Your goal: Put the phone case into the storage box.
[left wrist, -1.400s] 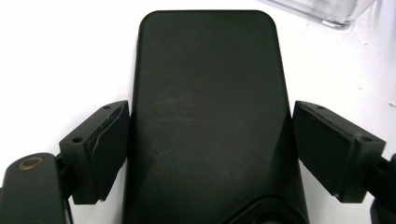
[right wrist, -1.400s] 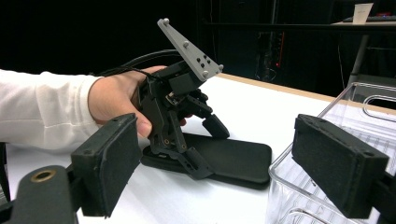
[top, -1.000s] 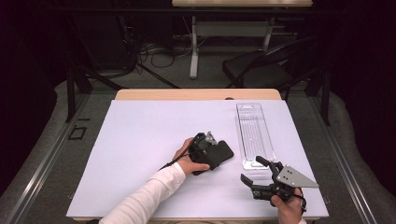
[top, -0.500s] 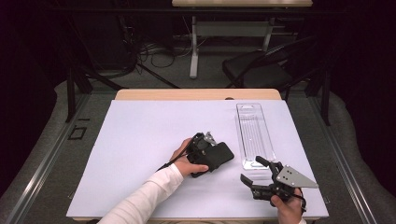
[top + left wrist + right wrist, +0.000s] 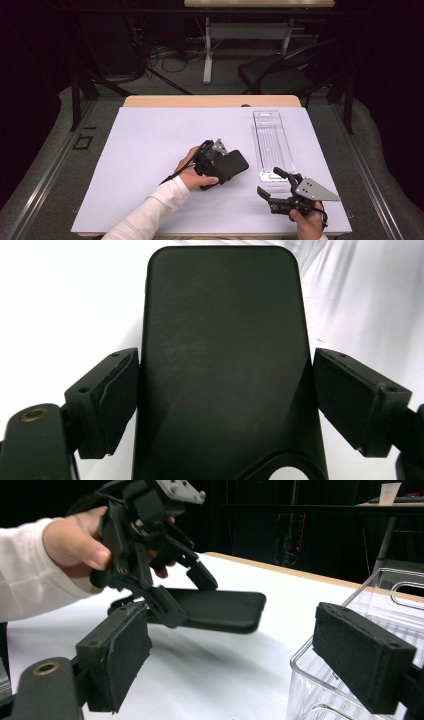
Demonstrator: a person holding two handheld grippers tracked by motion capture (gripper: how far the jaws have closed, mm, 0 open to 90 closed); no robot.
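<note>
Black phone case (image 5: 229,166), matte and flat, sits between the jaws of the left gripper (image 5: 224,165) near mid-table. Left gripper view: the case (image 5: 222,360) fills the span between the two pads; the left pad (image 5: 116,395) lies against its edge, the right pad looks a hair off it, though the close angle makes that hard to call. Grip reads as closed on the case across its width.

Change since a second ago: case and left gripper have come up off the white table cover (image 5: 150,150) and shifted slightly toward the clear plastic tray (image 5: 272,145). Right gripper view bears this out: the case (image 5: 220,609) hangs clear of the surface with a shadow under it, tipped a little, held by the left gripper (image 5: 182,592).

Right gripper (image 5: 272,182) unchanged, parked at the near end of the tray, jaws wide apart, nothing between them.

Judgement: the pick-up is done and the carry has begun; the tray looks the likely destination. Watch for the case slipping, since it is pinched at one end.
</note>
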